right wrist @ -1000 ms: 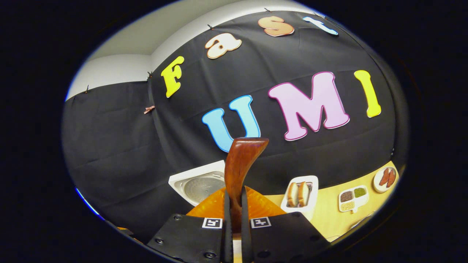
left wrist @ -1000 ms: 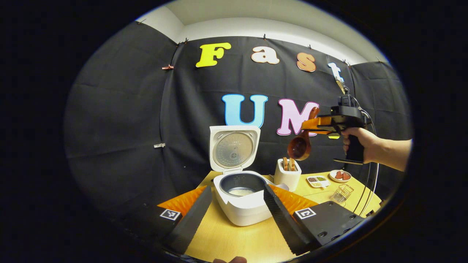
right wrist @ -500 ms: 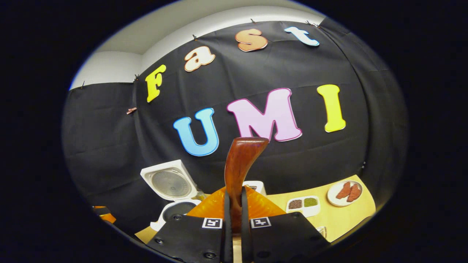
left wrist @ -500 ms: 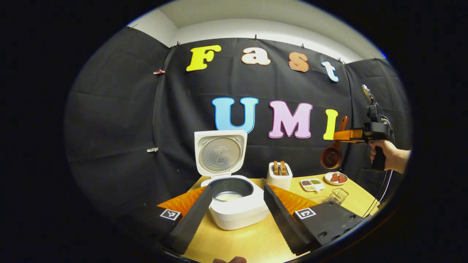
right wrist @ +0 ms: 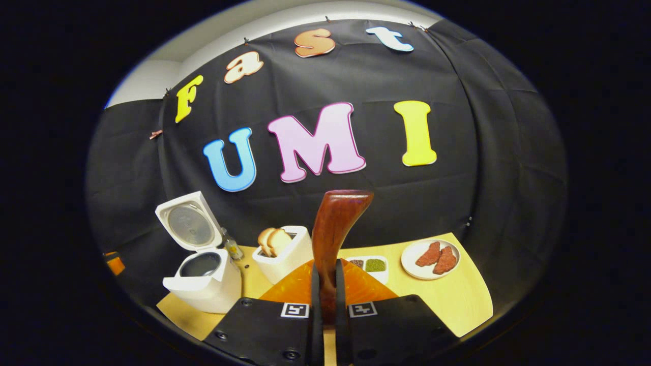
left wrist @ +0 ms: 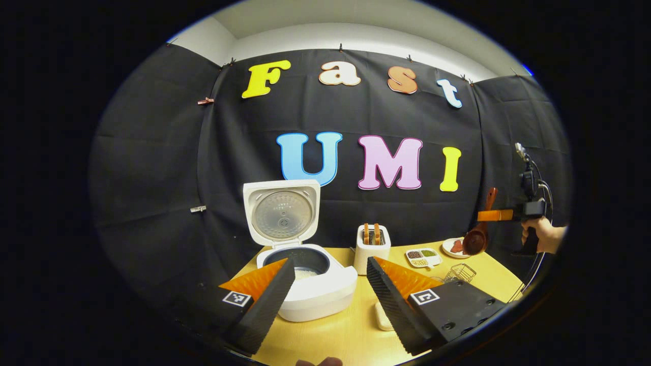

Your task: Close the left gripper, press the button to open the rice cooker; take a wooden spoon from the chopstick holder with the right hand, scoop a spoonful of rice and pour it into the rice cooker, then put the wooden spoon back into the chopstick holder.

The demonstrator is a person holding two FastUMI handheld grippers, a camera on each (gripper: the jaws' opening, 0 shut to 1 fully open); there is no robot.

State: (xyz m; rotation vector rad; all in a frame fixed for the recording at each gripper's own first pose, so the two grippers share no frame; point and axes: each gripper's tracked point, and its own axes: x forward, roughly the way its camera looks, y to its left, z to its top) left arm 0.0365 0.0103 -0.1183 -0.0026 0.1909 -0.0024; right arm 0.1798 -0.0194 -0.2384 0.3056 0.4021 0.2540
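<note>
Two fingers (right wrist: 312,305) grip the wooden spoon (right wrist: 333,239), possibly hiding table (right wrist: 457,300).

- We see a wooden table (right wrist: 457,300) carrying the non-task dishes.
- A white divided dish (right wrist: 374,265) holds dark and green grains.
- To its right, apart from it, a round white plate (right wrist: 431,259) bears two reddish pieces.
- A small wire basket (left wrist: 460,273) stands near the table's front.
</note>
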